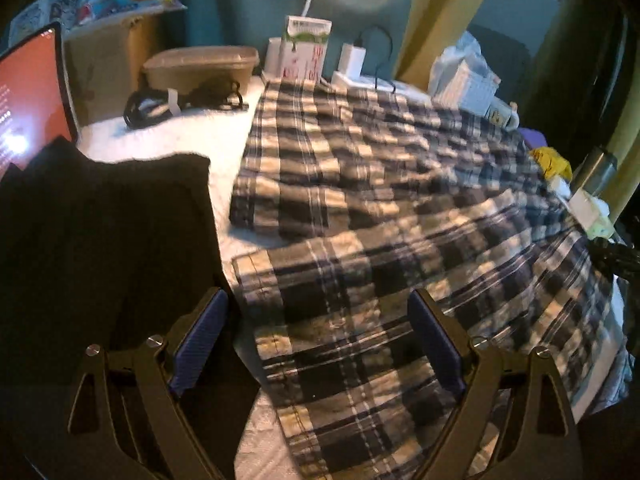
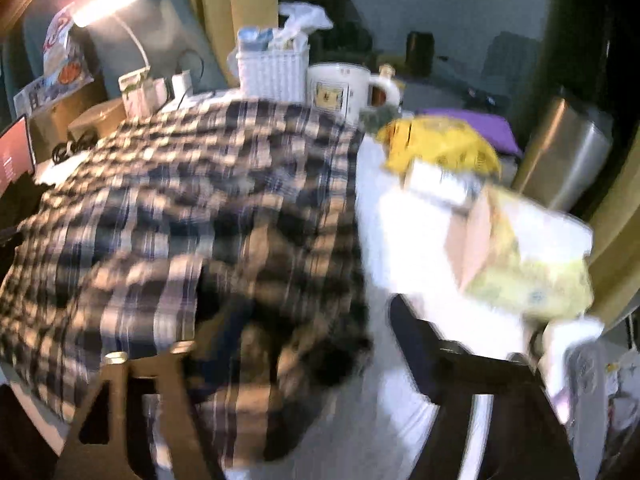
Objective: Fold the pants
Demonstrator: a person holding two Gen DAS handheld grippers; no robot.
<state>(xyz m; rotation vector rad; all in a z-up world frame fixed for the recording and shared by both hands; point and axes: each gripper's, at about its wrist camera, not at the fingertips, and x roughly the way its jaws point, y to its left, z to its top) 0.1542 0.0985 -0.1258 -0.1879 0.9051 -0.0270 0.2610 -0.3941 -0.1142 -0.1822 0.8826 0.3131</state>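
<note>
Blue-padded fingers [image 1: 200, 340] of the left claw [image 1: 316, 340] stand wide apart, gripping nothing, straddling the near hem of the plaid pants [image 1: 380, 208], which lie spread flat on the white table [image 1: 168, 136] ahead. To its left sits a dark folded garment [image 1: 100, 232]. Right claw [image 2: 296, 344] looks spread over bunched waist cloth, though blur hides any contact. Best to pinch both layers at the hem squarely before lifting, so edges stay matched

Left tongs [image 1: 318, 320]: black angular arms with triangular cut-outs
Left pads [image 1: 436, 344]: ribbed, dark blue, flat rectangular faces
Left screws: round silver heads, two per arm
Right tongs [image 2: 304, 332]: same black frame, blurred; one brass-lit screw head
</note>
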